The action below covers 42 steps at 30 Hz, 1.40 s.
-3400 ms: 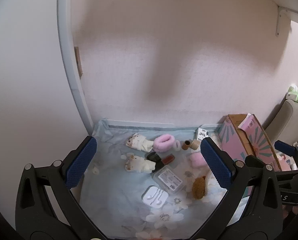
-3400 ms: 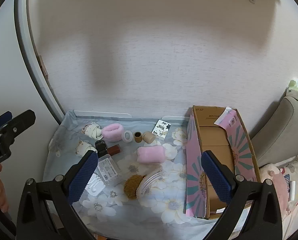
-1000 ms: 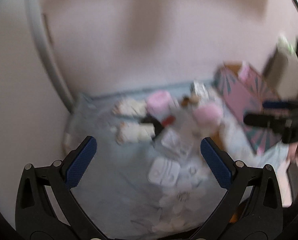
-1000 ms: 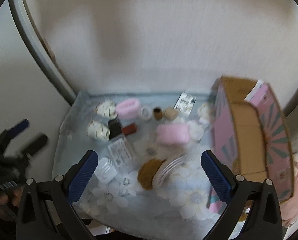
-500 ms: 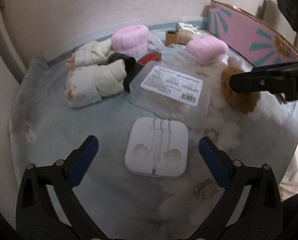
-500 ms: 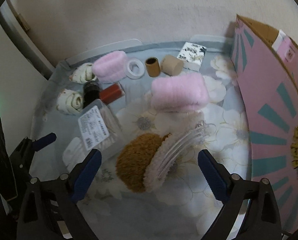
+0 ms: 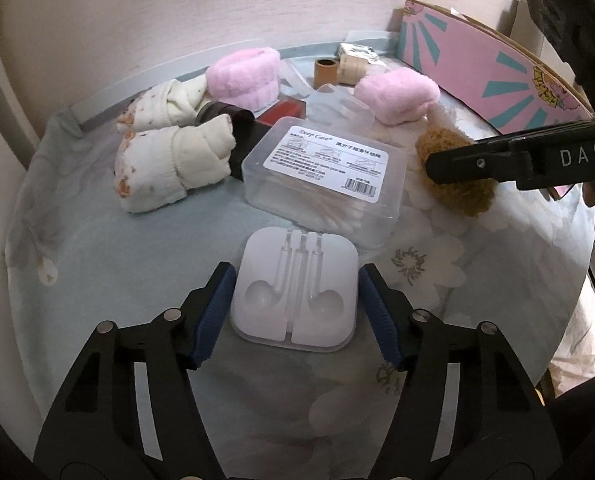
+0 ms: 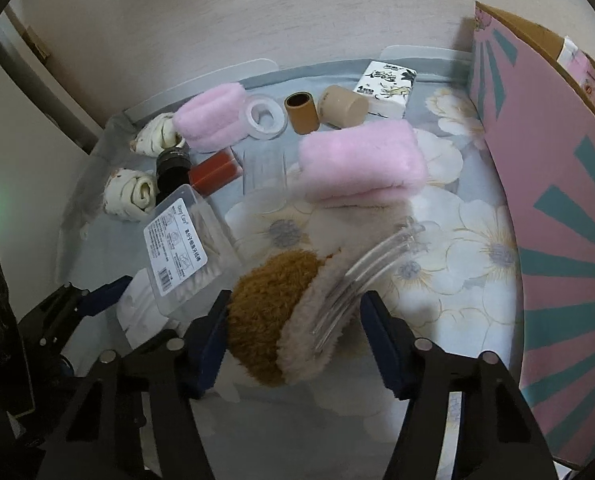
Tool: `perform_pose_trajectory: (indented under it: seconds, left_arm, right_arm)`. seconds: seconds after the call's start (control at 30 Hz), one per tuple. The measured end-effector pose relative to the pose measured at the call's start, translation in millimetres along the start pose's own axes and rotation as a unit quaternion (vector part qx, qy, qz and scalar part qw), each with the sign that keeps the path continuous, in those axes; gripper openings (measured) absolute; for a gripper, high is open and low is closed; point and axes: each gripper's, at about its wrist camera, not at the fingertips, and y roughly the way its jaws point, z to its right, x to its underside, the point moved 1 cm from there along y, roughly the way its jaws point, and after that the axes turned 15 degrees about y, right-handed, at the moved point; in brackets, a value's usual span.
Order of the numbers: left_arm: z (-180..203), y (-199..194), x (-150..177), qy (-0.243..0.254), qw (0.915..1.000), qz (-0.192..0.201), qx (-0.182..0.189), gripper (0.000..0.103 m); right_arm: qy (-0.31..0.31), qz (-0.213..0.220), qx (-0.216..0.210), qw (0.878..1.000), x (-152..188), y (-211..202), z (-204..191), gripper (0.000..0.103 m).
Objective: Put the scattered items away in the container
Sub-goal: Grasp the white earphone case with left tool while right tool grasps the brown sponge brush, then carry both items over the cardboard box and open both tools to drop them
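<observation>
My left gripper (image 7: 295, 304) sits low on the floral cloth (image 7: 97, 248), its blue pads flanking the white earphone case (image 7: 295, 294), close at both sides though I cannot tell if they touch. My right gripper (image 8: 293, 332) is spread around the brown fuzzy hair claw (image 8: 275, 316), not clamped. The pink cardboard box (image 8: 557, 184) stands at the cloth's right edge

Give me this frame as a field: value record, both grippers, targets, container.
left gripper: open, fingers either side of white earphone case, gaps visible
right gripper: open, straddling brown plush hair clip
container: pink cardboard box, at the right of the cloth
surface: floral cloth
still loose: cotton swab box, pink towel roll, tape roll, tissue pack
</observation>
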Motion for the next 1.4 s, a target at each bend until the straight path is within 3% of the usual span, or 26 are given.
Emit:
perform_pose_trajectory:
  seconds: [0.33, 0.6, 0.8, 1.13, 1.4]
  left_arm:
    - [-12.5, -29.1, -14.9, -0.023, 0.9996, 0.016, 0.007, 0.061]
    - [-25.2, -67.3, -43.5, -0.021, 0.9986, 0.048, 0.002, 0.061]
    - [-37.4, -89.4, -67.9, -0.03, 0.9968, 0.074, 0.003, 0.061]
    - [-16.0, -126.2, -148.1, -0.002, 0.9933, 0.112, -0.029, 0.061]
    - [45.1, -113.5, -224.4, 0.015, 0.9932, 0.116, -0.002, 0.061]
  right_arm:
    - [-0.001, 0.009, 0.002, 1.0, -5.6, -15.8, -6.0, 0.033]
    - [0.013, 0.038, -0.007, 0.999, -11.9, -53.8, -13.0, 0.029]
    - [0.019, 0.087, -0.014, 0.996, -23.7, -102.7, -23.3, 0.029]
    - [-0.004, 0.157, -0.025, 0.987, -58.1, -179.7, -2.4, 0.029]
    - [-0.027, 0.167, -0.011, 0.986, -68.4, -215.9, 62.2, 0.029]
